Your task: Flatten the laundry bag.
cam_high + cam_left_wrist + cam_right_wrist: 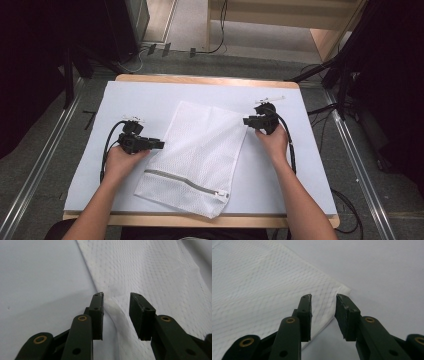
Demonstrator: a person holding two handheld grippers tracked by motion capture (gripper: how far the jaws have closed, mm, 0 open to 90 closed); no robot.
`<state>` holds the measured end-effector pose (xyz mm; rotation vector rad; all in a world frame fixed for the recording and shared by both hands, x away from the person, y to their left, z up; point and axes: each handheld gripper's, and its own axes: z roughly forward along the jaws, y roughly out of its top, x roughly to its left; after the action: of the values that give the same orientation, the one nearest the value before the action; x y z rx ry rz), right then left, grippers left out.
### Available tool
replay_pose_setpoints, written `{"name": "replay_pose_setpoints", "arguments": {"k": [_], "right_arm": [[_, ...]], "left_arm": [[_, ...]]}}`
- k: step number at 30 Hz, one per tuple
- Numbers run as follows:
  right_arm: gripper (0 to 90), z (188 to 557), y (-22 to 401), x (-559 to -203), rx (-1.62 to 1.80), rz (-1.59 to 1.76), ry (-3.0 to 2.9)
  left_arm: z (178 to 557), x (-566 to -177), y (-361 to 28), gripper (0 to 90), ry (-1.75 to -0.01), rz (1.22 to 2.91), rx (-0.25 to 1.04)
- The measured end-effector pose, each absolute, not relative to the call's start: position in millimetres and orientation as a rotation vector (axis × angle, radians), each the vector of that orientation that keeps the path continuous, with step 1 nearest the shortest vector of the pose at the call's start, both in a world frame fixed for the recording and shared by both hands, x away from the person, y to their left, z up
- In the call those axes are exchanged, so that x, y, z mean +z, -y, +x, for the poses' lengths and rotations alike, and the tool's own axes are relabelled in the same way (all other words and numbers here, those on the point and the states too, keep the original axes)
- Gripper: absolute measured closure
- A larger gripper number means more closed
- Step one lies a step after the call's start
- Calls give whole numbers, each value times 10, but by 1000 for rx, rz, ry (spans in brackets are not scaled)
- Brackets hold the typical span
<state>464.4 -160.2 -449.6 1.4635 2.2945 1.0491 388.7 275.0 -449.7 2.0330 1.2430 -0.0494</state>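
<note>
Held my left gripper (161, 144) at mesh bag (200, 150) left edge, right gripper (245, 120) at its corner; both released, pads off fabric.

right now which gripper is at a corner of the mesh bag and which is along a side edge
The right gripper sits at the mesh bag's far corner; the left gripper straddles its long side edge.

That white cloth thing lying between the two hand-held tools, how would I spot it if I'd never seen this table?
Look at the wooden table under a pale sheet. In its middle, slanted, lies a white mesh bag, between the left gripper and the right gripper. Its netted weave and the grey zipper across its near end set it apart from the smooth sheet.
</note>
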Motion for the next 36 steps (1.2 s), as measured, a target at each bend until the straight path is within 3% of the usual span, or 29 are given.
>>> {"name": "replay_pose_setpoints", "arguments": {"k": [16, 20, 23, 28, 36], "right_arm": [[616, 3915, 1411, -4614, 1071, 1437, -2386], [603, 3723, 1253, -4670, 1043, 1396, -2429], [663, 3660, 1144, -4669, 1014, 1321, -2437], [876, 3663, 1121, -4668, 957, 1290, -2424], [900, 3750, 1234, -4635, 992, 1372, -2458]], "left_arm": [[4159, -4544, -2602, 629, -1232, 2060, -42], [4205, -4571, -2613, 714, -1237, 2042, -76], [4221, -4585, -2573, 791, -1228, 2049, -85], [4242, -4583, -2533, 900, -1216, 2080, -89], [4262, -4551, -2621, 900, -1242, 2029, -74]]}}
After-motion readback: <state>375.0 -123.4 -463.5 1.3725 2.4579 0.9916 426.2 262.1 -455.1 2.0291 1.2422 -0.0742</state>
